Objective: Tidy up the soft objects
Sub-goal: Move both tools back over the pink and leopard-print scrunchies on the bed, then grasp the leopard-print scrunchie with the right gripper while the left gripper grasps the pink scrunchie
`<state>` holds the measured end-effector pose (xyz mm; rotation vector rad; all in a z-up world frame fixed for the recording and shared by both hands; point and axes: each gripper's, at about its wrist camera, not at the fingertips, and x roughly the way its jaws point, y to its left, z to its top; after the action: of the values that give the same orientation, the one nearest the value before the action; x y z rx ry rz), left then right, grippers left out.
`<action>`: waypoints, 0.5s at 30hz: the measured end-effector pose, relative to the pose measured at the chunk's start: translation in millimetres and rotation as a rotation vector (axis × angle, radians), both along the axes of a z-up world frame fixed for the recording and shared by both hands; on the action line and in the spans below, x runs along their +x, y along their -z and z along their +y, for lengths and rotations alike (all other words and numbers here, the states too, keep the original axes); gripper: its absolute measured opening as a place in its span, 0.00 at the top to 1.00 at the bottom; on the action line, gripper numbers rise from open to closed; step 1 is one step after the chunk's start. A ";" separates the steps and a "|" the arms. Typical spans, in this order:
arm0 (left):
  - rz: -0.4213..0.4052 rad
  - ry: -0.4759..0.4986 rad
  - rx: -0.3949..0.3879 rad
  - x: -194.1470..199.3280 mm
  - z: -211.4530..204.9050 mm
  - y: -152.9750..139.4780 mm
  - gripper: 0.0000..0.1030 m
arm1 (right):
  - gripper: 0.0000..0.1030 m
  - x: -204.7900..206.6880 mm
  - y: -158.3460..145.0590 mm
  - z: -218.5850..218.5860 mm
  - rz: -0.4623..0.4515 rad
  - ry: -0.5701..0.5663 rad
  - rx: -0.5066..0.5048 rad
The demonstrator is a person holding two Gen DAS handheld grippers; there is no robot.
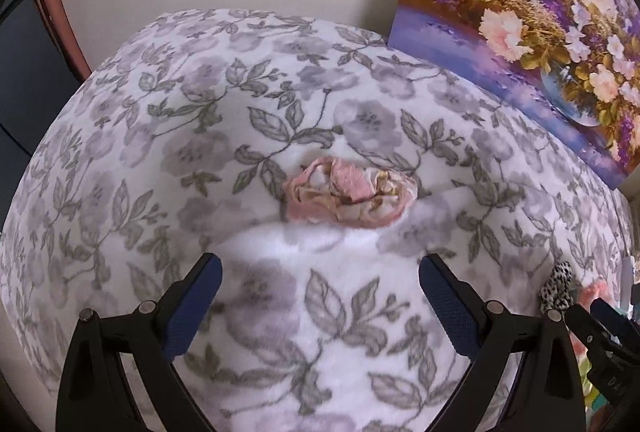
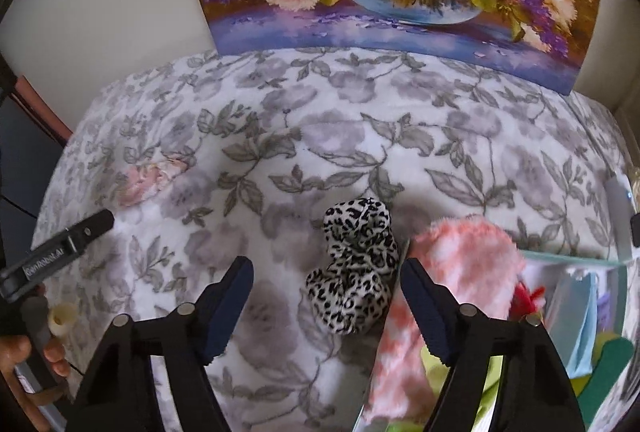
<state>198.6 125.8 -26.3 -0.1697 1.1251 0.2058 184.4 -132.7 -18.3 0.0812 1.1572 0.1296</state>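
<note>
On the left of the blanket (image 1: 120, 152), a crumpled pink cloth (image 1: 350, 194) is seen ahead of the left gripper (image 1: 320, 296), whose jaws are spread and empty. Further right, a leopard scrunchie (image 2: 354, 268) is framed between the wide-apart jaws of the right gripper (image 2: 326, 296), beside a pink fluffy cloth (image 2: 452, 272). The scrunchie is judged light and soft; its thick middle fold should be pinched.

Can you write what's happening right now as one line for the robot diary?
left gripper: jaws open, empty, facing pink floral cloth | right gripper: jaws open, around leopard-print scrunchie, not closed | surface: floral blanket
</note>
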 end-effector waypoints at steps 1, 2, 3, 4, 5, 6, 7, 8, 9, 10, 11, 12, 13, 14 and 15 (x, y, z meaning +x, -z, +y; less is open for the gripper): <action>0.002 -0.003 -0.004 3.7 1.0 3.1 0.04 | 0.29 2.9 3.8 0.3 0.003 0.000 -0.009; 0.004 -0.006 -0.011 7.4 2.4 6.4 0.04 | 0.30 4.7 6.8 0.3 0.006 0.000 -0.011; 0.006 -0.007 -0.014 9.4 3.3 8.7 0.04 | 0.31 7.1 10.3 0.0 0.010 0.001 -0.012; 0.006 -0.010 -0.021 12.1 4.6 11.4 0.05 | 0.31 9.1 13.7 -0.2 0.012 0.003 -0.013; 0.004 -0.012 -0.027 15.5 6.2 14.2 0.06 | 0.32 11.0 16.5 -0.1 0.014 0.002 -0.016; 0.004 -0.014 -0.028 17.7 6.9 15.7 0.11 | 0.37 13.0 19.1 -0.1 0.015 0.001 -0.017; 0.006 -0.020 -0.027 20.8 8.5 18.0 0.20 | 0.42 15.2 22.2 -0.2 0.018 0.000 -0.017; 0.008 -0.028 -0.032 23.5 10.4 20.1 0.24 | 0.44 17.3 25.1 -0.3 0.022 0.001 -0.017; 0.010 -0.035 -0.042 25.8 12.2 22.0 0.27 | 0.45 18.7 26.9 0.3 0.024 0.001 -0.018; 0.009 -0.042 -0.056 28.2 13.9 23.8 0.28 | 0.47 20.7 29.8 0.8 0.026 -0.001 -0.019; 0.004 -0.046 -0.065 30.3 14.8 25.2 0.29 | 0.48 22.1 31.6 1.1 0.028 -0.003 -0.021; -0.001 -0.047 -0.067 31.2 14.8 25.9 0.35 | 0.50 23.2 33.0 1.8 0.029 -0.006 -0.023; -0.006 -0.048 -0.072 33.1 14.8 26.6 0.43 | 0.52 24.6 34.9 2.4 0.029 -0.009 -0.026; -0.005 -0.049 -0.077 35.4 14.6 28.0 0.46 | 0.53 25.6 36.1 2.4 0.029 -0.011 -0.029; -0.003 -0.051 -0.082 37.4 14.1 29.3 0.50 | 0.55 26.7 37.2 2.4 0.029 -0.012 -0.032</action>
<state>236.0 140.0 -55.6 -0.2712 1.1276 0.2046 211.1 -130.3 -55.5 0.0477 1.1882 0.1203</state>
